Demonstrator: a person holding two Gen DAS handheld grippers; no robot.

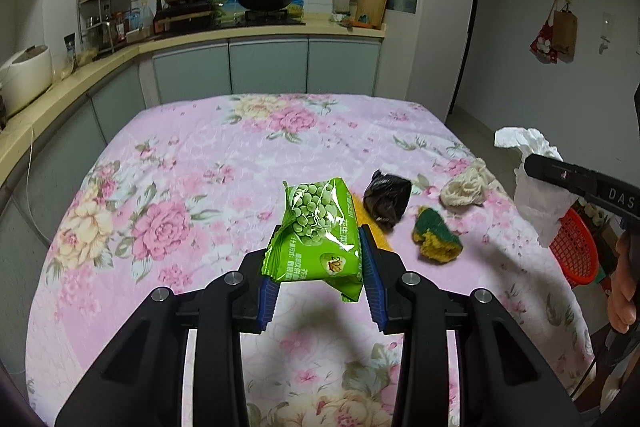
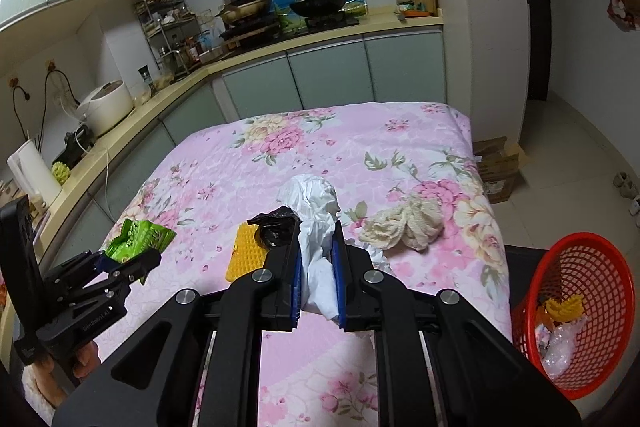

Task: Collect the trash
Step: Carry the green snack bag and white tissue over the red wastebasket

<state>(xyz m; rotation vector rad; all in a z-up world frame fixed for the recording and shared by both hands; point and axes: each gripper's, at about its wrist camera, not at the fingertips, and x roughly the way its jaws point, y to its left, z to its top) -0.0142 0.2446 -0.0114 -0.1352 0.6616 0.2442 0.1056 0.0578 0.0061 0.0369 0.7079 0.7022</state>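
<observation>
My left gripper [image 1: 322, 233] is shut on a green pea snack packet [image 1: 316, 227] and holds it above the pink floral tablecloth [image 1: 180, 187]. The right wrist view shows the same packet [image 2: 138, 239] in that gripper [image 2: 134, 259] at the left. My right gripper [image 2: 318, 231] is shut on a crumpled white tissue [image 2: 314, 199], lifted off the table; the left wrist view has the tissue [image 1: 536, 195] at the far right. A red mesh basket [image 2: 580, 291] with some trash inside stands to the right of the table.
On the cloth lie a crumpled black bag [image 1: 387, 199], a green-and-yellow sponge [image 1: 436, 239], a cream rag [image 2: 404, 227] and a yellow bristly pad [image 2: 244, 255]. A kitchen counter [image 1: 80, 75] runs along the left and back. Cardboard boxes [image 2: 498, 167] sit on the floor.
</observation>
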